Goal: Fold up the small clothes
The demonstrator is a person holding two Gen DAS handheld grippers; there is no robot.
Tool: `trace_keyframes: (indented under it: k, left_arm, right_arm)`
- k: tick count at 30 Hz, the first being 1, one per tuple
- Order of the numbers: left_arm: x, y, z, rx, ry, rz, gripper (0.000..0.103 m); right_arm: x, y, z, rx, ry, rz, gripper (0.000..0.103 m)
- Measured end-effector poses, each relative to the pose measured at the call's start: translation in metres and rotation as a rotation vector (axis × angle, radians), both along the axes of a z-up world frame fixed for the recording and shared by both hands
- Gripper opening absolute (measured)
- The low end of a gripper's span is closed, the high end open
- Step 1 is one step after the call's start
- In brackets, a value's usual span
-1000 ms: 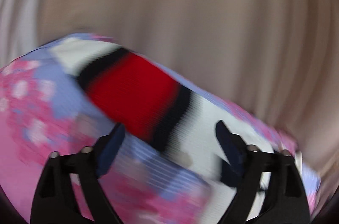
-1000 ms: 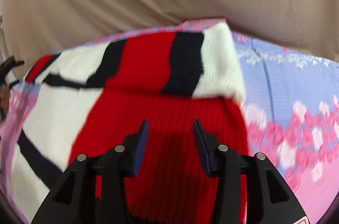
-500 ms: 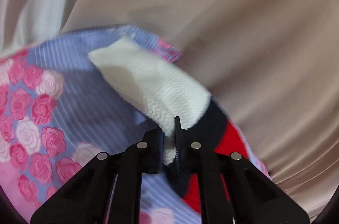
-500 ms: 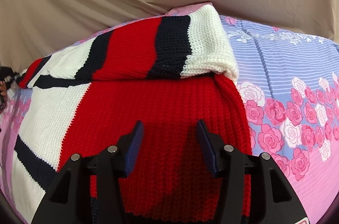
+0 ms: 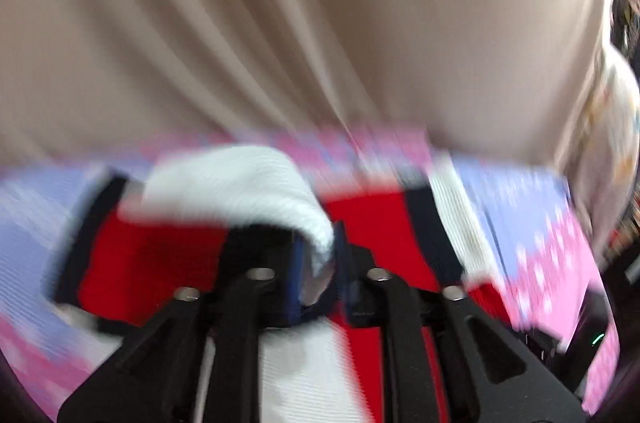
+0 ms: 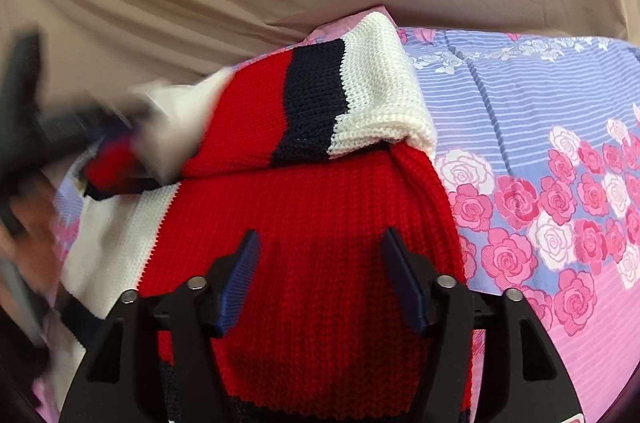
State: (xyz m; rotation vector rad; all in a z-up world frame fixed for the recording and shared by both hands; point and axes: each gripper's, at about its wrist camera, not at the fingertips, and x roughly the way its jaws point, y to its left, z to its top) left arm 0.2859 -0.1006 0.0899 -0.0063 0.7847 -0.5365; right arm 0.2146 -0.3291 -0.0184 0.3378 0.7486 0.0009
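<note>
- Two grippers are seen over one knitted sweater (image 6: 320, 223), which is spread on a rose-patterned sheet (image 6: 540, 151).
- The white cuff (image 5: 316, 243) of a sleeve is pinched by the left gripper (image 5: 318, 263).
- The right gripper (image 6: 320, 263) is held wide above the red knit, nothing between its fingers.

Your left gripper (image 5: 318, 263), which closed on the white cuff (image 5: 248, 183) half a second ago, has since carried that sleeve in over the red sweater (image 6: 320, 243); its view is now blurred with motion. In the right wrist view, your left gripper has come into sight at the left edge. Your right gripper (image 6: 318, 279) has spread its jaws wider.
</note>
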Motion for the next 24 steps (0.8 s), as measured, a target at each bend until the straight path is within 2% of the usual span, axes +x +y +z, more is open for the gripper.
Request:
trace_keyframes:
  k: [1,3,4,5,7,10,12,14,16,18,19,20,21,22,24]
  left_arm:
    - [0.000,-0.010,-0.021,0.017,0.046,0.006,0.056]
    - [-0.003,-0.023,-0.059,-0.002,0.124,0.018,0.055]
    - [-0.001,-0.017,-0.065,-0.014,0.113,0.027,0.055]
    - [-0.004,-0.010,-0.062,-0.032,0.081,0.037,0.055]
    - [-0.011,0.014,-0.050,-0.055,0.052,0.091,0.068]
    - [-0.010,0.066,-0.030,-0.123,0.039,0.191,0.078]
    - [-0.002,0.111,-0.021,-0.143,0.042,0.277,0.079]
    - [0.007,0.141,-0.018,-0.149,0.048,0.360,0.078]
    - [0.014,0.159,-0.020,-0.169,0.073,0.424,0.078]
    - [0.020,0.181,-0.028,-0.233,0.121,0.483,0.078]
    - [0.021,0.186,-0.030,-0.247,0.134,0.501,0.078]
    - [0.023,0.193,-0.034,-0.257,0.146,0.521,0.078]
    - [0.023,0.198,-0.037,-0.257,0.151,0.532,0.078]
    - [0.023,0.202,-0.039,-0.249,0.154,0.540,0.078]
    - [0.023,0.206,-0.040,-0.241,0.151,0.543,0.078]
  right_arm:
    - [0.000,-0.002,0.000,0.015,-0.003,0.002,0.064]
    - [0.001,-0.006,0.000,0.044,-0.006,0.006,0.064]
    - [0.002,-0.008,0.002,0.058,-0.004,0.008,0.064]
    - [0.002,-0.009,0.003,0.061,-0.002,0.008,0.065]
    - [0.009,-0.006,0.012,0.072,-0.011,0.046,0.066]
    - [0.039,0.013,0.036,0.085,0.001,0.120,0.066]
    - [0.059,0.038,0.049,0.009,0.003,0.154,0.066]
    - [0.077,0.074,0.057,-0.125,-0.002,0.196,0.070]
    - [0.095,0.110,0.054,-0.250,0.016,0.239,0.075]
    - [0.115,0.139,0.046,-0.376,0.032,0.251,0.075]
    - [0.122,0.148,0.042,-0.437,0.031,0.236,0.073]
    - [0.131,0.151,0.039,-0.493,0.024,0.200,0.061]
    - [0.135,0.146,0.039,-0.500,0.021,0.164,0.052]
    - [0.137,0.134,0.041,-0.460,0.024,0.135,0.047]
    - [0.132,0.090,0.046,-0.286,0.024,0.044,0.049]
